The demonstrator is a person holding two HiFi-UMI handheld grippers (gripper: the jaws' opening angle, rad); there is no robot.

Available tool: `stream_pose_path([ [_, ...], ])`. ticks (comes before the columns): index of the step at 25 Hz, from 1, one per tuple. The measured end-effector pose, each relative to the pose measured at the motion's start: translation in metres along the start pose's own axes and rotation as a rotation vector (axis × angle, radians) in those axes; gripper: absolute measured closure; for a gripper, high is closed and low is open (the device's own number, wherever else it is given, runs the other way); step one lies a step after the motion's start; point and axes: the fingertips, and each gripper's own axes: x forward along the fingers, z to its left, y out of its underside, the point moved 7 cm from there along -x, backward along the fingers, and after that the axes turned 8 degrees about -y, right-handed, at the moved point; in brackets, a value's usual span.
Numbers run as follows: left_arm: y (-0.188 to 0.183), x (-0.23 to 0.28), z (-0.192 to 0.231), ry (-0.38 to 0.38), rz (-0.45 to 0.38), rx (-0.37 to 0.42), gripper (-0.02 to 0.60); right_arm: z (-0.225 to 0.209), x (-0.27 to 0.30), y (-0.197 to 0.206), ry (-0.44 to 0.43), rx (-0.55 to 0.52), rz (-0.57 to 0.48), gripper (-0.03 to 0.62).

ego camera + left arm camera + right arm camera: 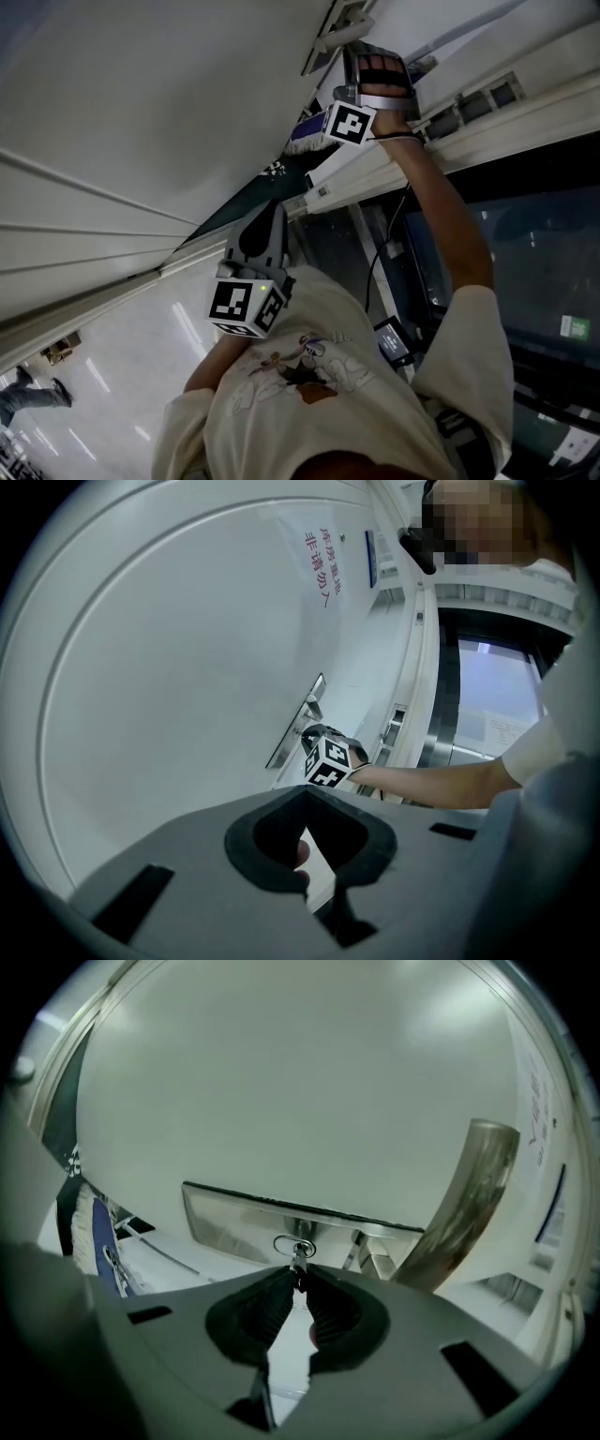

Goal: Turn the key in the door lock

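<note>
The key (298, 1263) sticks out of the lock (293, 1245), which sits in a metal plate (225, 1218) on the white door (281, 1072), just beside the curved handle (469, 1194). The right gripper (299, 1277) has its jaws clamped on the key. The left gripper (305, 794) is held well back from the door, jaws together with nothing between them.
</note>
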Motion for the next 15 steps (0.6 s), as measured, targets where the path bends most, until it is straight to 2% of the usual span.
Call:
stream_pose_path([
  [6,0.002,-0.001,-0.003,-0.007,0.005,0.002,0.578,-0.006,0.002,0.003,-0.081,0.278,-0.068,0.542],
  [15,0.006,-0.005,-0.006,-0.026,0.007,0.002,0.578,-0.015,0.002,0.009,-0.172,0.62,-0.152,0.555],
])
